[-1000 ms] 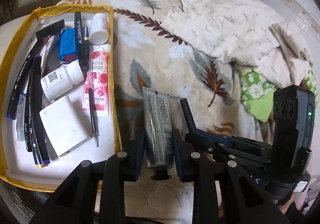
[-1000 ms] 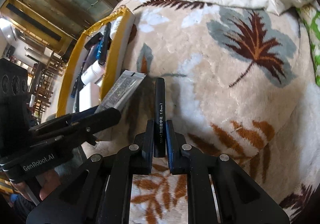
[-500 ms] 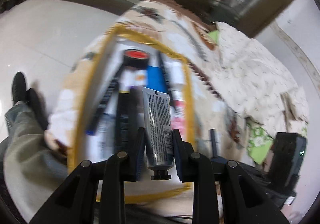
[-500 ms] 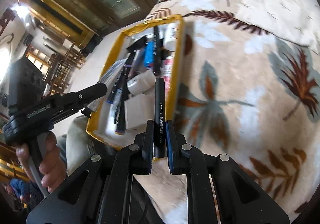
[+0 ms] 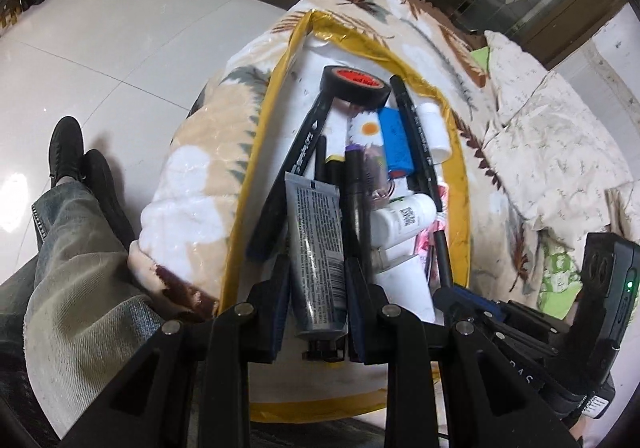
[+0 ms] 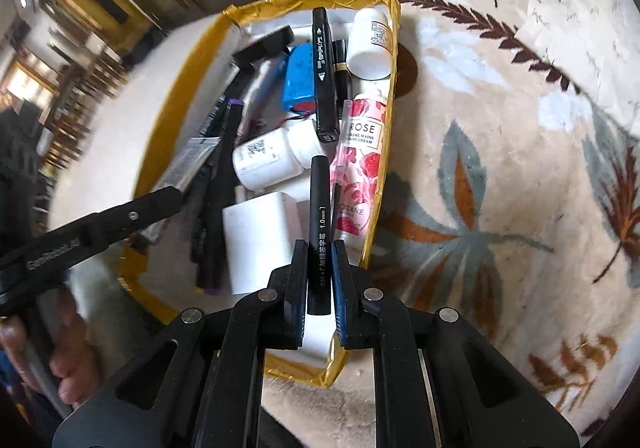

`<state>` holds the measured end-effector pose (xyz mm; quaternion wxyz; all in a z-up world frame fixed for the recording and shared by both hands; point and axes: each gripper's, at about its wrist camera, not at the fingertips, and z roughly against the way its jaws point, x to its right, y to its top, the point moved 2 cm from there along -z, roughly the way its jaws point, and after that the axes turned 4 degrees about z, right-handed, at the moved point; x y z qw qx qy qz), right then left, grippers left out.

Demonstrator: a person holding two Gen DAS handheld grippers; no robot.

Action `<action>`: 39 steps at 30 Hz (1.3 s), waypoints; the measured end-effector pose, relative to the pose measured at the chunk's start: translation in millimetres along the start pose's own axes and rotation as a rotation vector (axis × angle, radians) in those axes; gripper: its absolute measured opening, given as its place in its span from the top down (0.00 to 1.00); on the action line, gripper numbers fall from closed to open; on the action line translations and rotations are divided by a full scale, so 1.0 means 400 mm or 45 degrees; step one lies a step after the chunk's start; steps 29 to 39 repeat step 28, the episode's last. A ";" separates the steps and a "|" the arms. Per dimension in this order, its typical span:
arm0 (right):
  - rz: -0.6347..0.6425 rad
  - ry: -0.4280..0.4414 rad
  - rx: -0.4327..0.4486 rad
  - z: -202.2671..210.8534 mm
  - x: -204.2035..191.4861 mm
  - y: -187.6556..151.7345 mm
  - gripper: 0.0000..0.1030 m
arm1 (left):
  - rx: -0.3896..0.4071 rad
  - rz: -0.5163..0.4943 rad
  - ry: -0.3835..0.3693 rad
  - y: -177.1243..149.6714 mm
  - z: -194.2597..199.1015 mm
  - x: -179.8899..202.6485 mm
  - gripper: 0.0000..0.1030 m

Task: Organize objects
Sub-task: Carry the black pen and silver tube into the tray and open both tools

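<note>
I hold my left hand-held gripper (image 5: 316,304) clenched on a grey tube (image 5: 318,256), gripped near its capped end so the flat crimped end points forward over the yellow-rimmed tray (image 5: 256,151). My right hand-held gripper (image 6: 320,280) is clenched on a black pen (image 6: 320,224), pinched low on the barrel so most of its length juts ahead, aimed along the tray's long side.

Both items hang above the tray and neither is set down yet. The tray lies on a leaf-patterned blanket (image 6: 500,151) and is already crowded: a roll of black tape (image 5: 356,85) at the far end, a blue battery pack (image 6: 300,79), white bottles (image 6: 268,159), a rose hand cream tube (image 6: 360,175) along the right wall, a white block (image 6: 262,244) and several long markers (image 6: 324,75). I judge I keep each piece lengthwise so it can slide in parallel to the markers, where gaps are narrow; a crosswise drop would likely perch on top.
</note>
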<state>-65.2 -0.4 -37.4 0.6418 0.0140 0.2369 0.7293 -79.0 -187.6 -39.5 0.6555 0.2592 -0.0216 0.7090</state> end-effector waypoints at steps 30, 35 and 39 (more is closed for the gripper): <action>-0.204 0.264 0.112 0.045 0.073 -0.096 0.67 | 0.439 -0.416 0.366 -0.094 0.117 0.198 0.22; -0.204 0.264 0.112 0.045 0.073 -0.096 0.67 | 0.439 -0.416 0.366 -0.094 0.117 0.198 0.22; -0.204 0.264 0.112 0.045 0.073 -0.096 0.67 | 0.439 -0.416 0.366 -0.094 0.117 0.198 0.22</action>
